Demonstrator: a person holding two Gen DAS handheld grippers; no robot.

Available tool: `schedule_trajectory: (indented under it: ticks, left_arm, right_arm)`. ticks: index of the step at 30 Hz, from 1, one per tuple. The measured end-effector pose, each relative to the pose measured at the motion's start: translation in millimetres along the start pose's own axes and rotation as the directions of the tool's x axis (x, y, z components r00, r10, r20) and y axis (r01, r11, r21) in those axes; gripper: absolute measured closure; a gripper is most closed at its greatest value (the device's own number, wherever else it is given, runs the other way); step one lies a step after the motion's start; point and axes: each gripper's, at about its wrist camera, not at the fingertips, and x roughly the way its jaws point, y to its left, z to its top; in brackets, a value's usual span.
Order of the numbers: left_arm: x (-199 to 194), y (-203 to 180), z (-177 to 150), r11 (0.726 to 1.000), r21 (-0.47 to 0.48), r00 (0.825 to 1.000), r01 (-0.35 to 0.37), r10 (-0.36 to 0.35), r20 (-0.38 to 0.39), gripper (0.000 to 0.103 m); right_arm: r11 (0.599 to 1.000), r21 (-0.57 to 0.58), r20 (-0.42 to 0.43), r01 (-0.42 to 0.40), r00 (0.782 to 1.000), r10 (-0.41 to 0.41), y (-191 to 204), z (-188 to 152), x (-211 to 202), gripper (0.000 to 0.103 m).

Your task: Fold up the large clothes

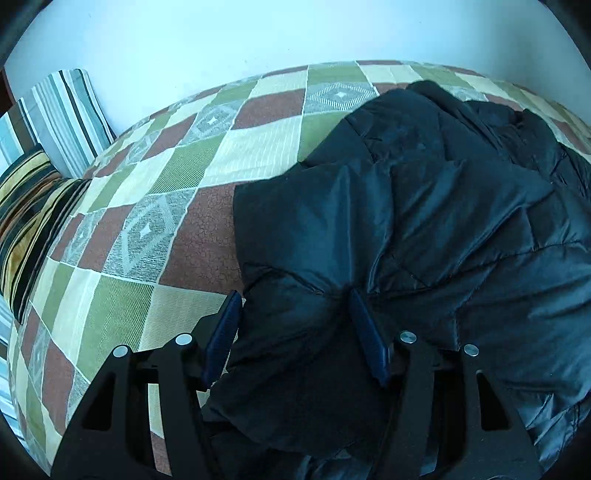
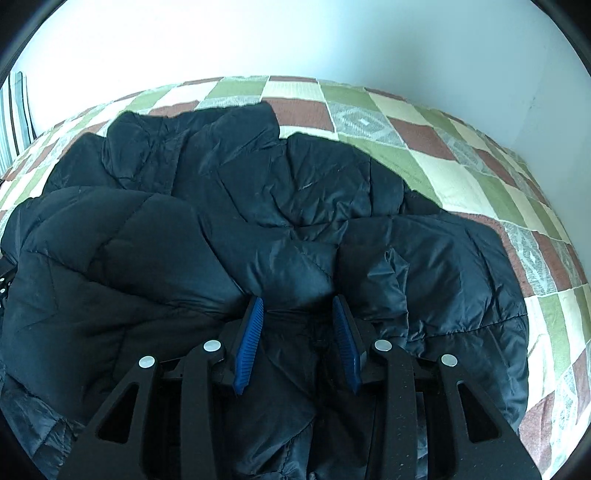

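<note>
A large black quilted puffer jacket (image 1: 424,206) lies crumpled on the bed, also filling the right wrist view (image 2: 229,206). My left gripper (image 1: 295,299) is open, its blue-padded jaws straddling a bulge of jacket fabric at the garment's left edge. My right gripper (image 2: 299,302) is open too, with a puffed fold of the jacket sitting between its pads (image 2: 249,343). Neither pair of jaws is pinched tight on the cloth. The jacket's near edge is hidden under both grippers.
The bed is covered by a checked quilt (image 1: 166,192) in green, cream and brown, also seen in the right wrist view (image 2: 461,173). Striped cushions (image 1: 48,122) lean against the white wall (image 1: 221,33) at the far left.
</note>
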Motion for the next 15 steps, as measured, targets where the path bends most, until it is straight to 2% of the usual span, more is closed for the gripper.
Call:
schedule_trajectory:
  ticks: [3, 5, 8, 10, 15]
  left_arm:
    - [-16, 7, -1, 1.000, 0.000, 1.000, 0.000, 0.000, 0.008, 0.042]
    - [-33, 17, -10, 1.000, -0.009, 1.000, 0.004, -0.004, 0.017, 0.042]
    - [-58, 35, -29, 1.000, -0.030, 1.000, 0.005, -0.004, 0.028, 0.040]
    - [-77, 49, -50, 0.999, -0.044, 0.999, 0.015, -0.013, 0.031, 0.036]
    - [-118, 78, -105, 0.997, -0.074, 0.999, 0.013, -0.011, 0.038, 0.035]
  right_arm:
    - [1.000, 0.017, 0.008, -0.023, 1.000, 0.023, -7, -1, -18, 0.061]
    - [0.999, 0.026, 0.017, -0.040, 0.999, 0.040, -14, -6, -33, 0.046]
    - [0.999, 0.033, 0.062, -0.013, 0.998, 0.011, -29, -29, -69, 0.033]
    - [0.999, 0.038, 0.069, -0.007, 0.998, 0.004, -43, -45, -87, 0.033]
    - [0.996, 0.079, 0.065, 0.030, 0.997, -0.035, -87, -96, -129, 0.033]
